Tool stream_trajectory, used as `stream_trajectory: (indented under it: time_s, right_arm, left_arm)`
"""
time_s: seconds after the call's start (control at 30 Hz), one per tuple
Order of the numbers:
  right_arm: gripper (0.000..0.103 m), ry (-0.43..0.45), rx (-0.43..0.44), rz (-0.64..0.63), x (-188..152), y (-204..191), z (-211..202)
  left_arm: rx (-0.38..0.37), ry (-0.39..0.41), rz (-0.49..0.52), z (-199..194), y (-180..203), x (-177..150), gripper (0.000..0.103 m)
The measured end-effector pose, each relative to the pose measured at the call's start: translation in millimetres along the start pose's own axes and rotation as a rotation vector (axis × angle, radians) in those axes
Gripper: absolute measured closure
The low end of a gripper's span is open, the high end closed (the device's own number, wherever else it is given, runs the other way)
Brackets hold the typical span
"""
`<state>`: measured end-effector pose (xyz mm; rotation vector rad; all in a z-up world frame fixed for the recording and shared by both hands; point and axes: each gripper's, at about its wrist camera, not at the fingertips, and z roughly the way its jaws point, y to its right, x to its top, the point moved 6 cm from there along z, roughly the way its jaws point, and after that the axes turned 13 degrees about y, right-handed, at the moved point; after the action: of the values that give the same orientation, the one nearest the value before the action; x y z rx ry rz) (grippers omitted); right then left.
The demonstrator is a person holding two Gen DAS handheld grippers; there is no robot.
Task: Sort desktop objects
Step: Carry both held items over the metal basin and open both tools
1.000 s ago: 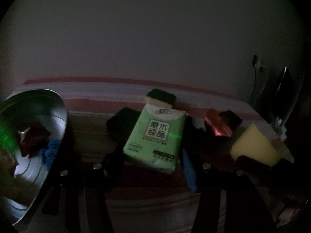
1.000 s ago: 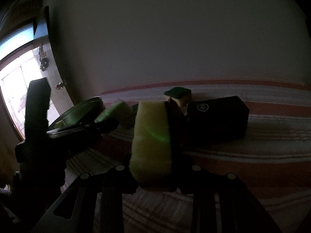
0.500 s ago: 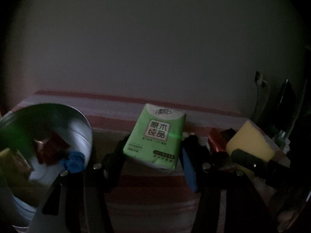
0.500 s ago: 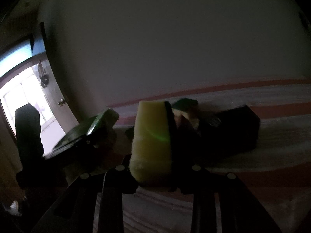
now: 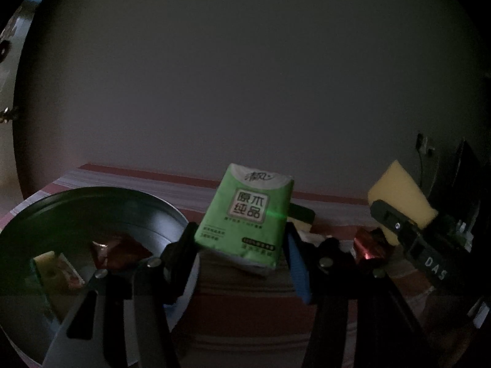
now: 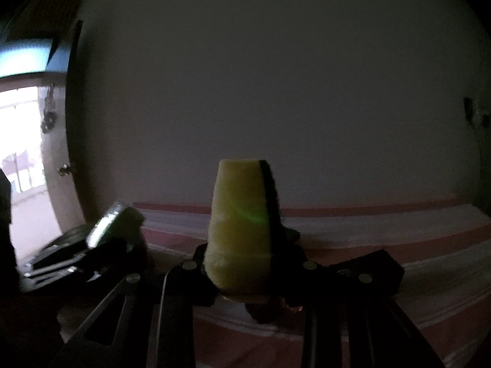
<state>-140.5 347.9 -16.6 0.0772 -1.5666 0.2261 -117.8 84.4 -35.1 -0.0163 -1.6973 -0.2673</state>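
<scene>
Left gripper [image 5: 241,239] clamps 1 green plastic tissue pack [image 5: 245,214], beside the round metal bowl [image 5: 172,214]. Right gripper [image 6: 245,263] clamps 1 yellow sponge with dark scouring face [image 6: 237,224], above the striped tablecloth [image 6: 399,233].

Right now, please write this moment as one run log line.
left gripper: shut on tissue pack | right gripper: shut on sponge | metal bowl: holds snack packets

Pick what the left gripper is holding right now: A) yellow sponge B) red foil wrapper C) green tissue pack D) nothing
C: in the left wrist view the green tissue pack sits clamped in the left gripper; the yellow sponge is in the right gripper.
</scene>
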Motion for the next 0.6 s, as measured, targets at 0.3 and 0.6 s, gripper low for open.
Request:
stream_trajectory:
  time_s: [0.3,0.6]
  right_arm:
    - [0.071,0.011,-0.011,0.009,0,-13,5]
    - [0.071,0.015,0.039,-0.025,-3,-45,6]
  left_arm:
    - [0.017,0.027,-0.012,3,-2,1,0.048]
    - [0.061,0.041,-0.062,2,-25,2,0.048]
